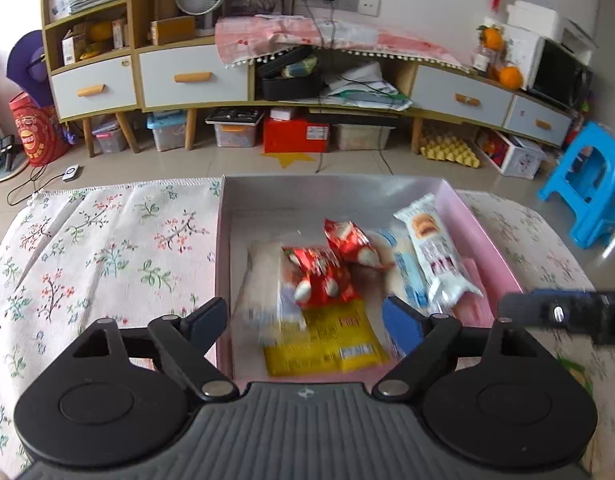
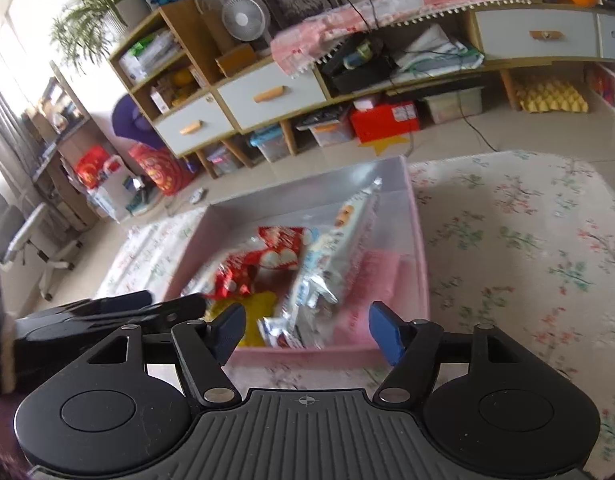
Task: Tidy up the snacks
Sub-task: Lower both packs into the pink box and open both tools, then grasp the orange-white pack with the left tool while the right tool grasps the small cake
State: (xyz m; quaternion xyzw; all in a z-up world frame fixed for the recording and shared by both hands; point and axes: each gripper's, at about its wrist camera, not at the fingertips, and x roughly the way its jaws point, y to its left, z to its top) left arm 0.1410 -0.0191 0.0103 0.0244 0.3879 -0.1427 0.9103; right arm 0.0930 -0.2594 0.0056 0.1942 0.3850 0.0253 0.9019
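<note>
A pink open box (image 1: 489,240) sits on the floral cloth and holds several snack packets: two red ones (image 1: 327,276), a yellow one (image 1: 327,344), and a white and blue one (image 1: 435,252). My left gripper (image 1: 307,316) is open and empty, above the box's near edge. The right gripper's body (image 1: 563,312) shows at its right. In the right wrist view the box (image 2: 421,248) lies ahead with the red packets (image 2: 263,260), the yellow one (image 2: 259,308) and the white one (image 2: 335,256). My right gripper (image 2: 307,326) is open and empty over the near rim. The left gripper (image 2: 107,316) shows at its left.
The floral cloth (image 1: 107,248) covers the table around the box. Beyond the table's far edge are a tiled floor, a long low cabinet (image 1: 195,76) with storage bins under it, and a blue plastic stool (image 1: 587,180) at the right.
</note>
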